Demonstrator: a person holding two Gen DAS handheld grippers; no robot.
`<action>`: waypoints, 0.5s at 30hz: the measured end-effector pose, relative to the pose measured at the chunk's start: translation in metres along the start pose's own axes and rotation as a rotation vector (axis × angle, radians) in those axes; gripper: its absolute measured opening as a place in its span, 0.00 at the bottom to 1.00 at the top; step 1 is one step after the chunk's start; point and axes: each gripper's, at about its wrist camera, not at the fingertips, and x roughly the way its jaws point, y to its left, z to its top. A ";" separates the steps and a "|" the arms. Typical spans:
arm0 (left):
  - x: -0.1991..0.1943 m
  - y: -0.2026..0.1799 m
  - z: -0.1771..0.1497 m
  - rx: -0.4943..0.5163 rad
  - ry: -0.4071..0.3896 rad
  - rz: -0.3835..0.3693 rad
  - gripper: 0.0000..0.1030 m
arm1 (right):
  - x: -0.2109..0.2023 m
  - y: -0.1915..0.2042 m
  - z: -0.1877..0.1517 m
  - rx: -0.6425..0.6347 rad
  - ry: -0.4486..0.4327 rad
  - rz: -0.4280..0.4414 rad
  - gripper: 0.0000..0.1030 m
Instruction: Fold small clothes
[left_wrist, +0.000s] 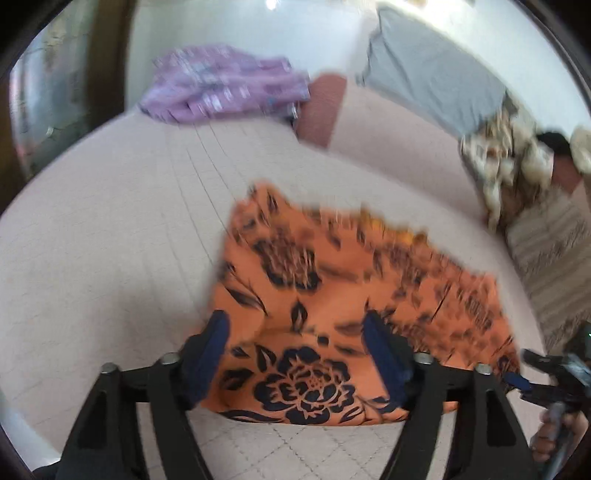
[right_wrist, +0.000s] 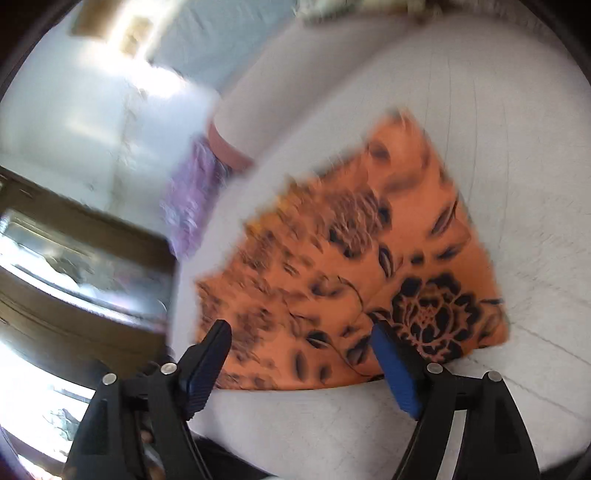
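Observation:
An orange garment with a dark floral print (left_wrist: 332, 295) lies folded flat on a pale quilted bed (left_wrist: 110, 240). My left gripper (left_wrist: 295, 325) is open, its blue-padded fingers (left_wrist: 212, 354) spread over the garment's near edge with nothing held. In the right wrist view the same garment (right_wrist: 369, 266) lies ahead. My right gripper (right_wrist: 301, 332) is open above its near edge, empty. The right gripper also shows at the left wrist view's right edge (left_wrist: 554, 380). Both views are blurred.
A purple patterned garment (left_wrist: 225, 85) lies at the bed's far side, also in the right wrist view (right_wrist: 192, 199). A grey pillow (left_wrist: 432, 70) and a beige floral cloth (left_wrist: 513, 158) sit at the far right. A dark wooden frame (right_wrist: 74, 266) stands left of the bed.

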 end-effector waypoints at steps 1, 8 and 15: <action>0.018 -0.001 -0.005 0.020 0.058 0.050 0.75 | 0.014 -0.012 -0.001 0.035 0.028 -0.064 0.73; 0.023 -0.004 -0.001 0.055 0.022 0.078 0.75 | -0.009 0.018 0.039 -0.051 -0.082 -0.043 0.78; 0.054 -0.012 -0.011 0.128 0.095 0.179 0.77 | 0.066 -0.031 0.145 0.106 -0.043 -0.106 0.78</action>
